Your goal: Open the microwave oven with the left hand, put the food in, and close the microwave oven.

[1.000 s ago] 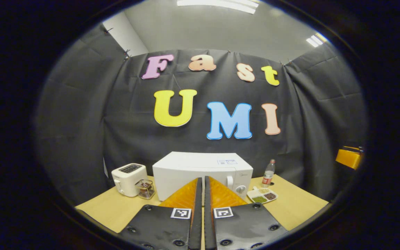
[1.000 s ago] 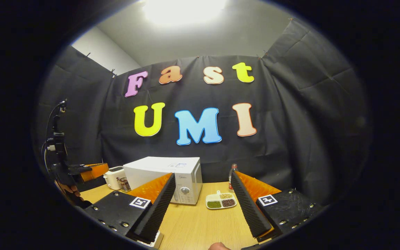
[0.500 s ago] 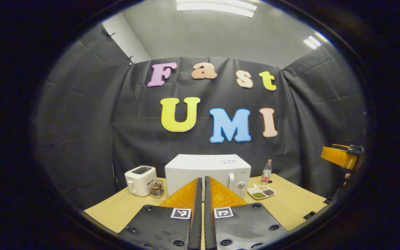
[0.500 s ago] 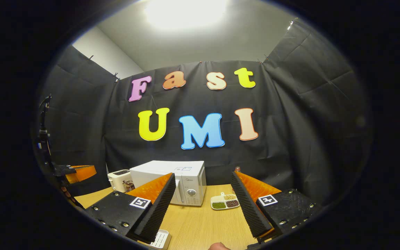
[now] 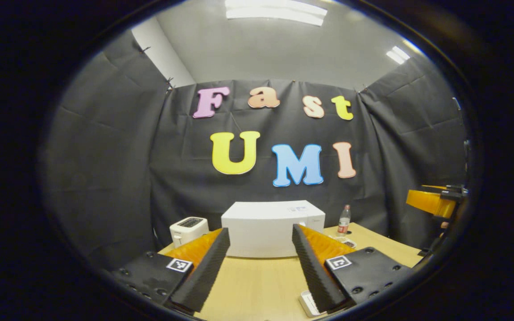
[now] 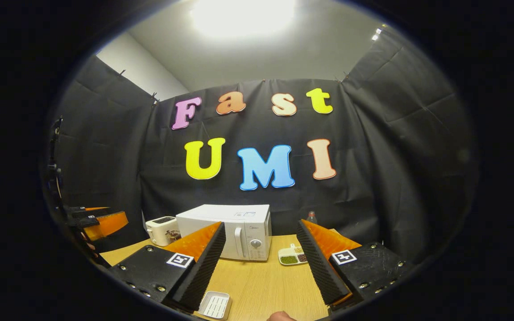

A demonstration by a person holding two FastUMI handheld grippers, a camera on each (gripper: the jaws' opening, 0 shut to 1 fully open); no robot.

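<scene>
A white microwave oven (image 6: 230,232), door closed, sits toward the table's (image 6: 261,285) back edge, the divided food dish (image 6: 292,256) beside it. Both grippers, left (image 5: 260,263) and right (image 6: 261,263), hang wide apart and empty. This fits either reaching for the door handle or a finished, reclosed oven.

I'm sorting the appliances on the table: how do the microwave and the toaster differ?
The microwave is the far larger box, with a front door, handle and dial; the toaster is small and rounded, with slots on top. The microwave stands mid-table beside the divided food dish; the toaster stands at its other side, nearer the booth's wall. Both are white and rest on the wooden table.
</scene>
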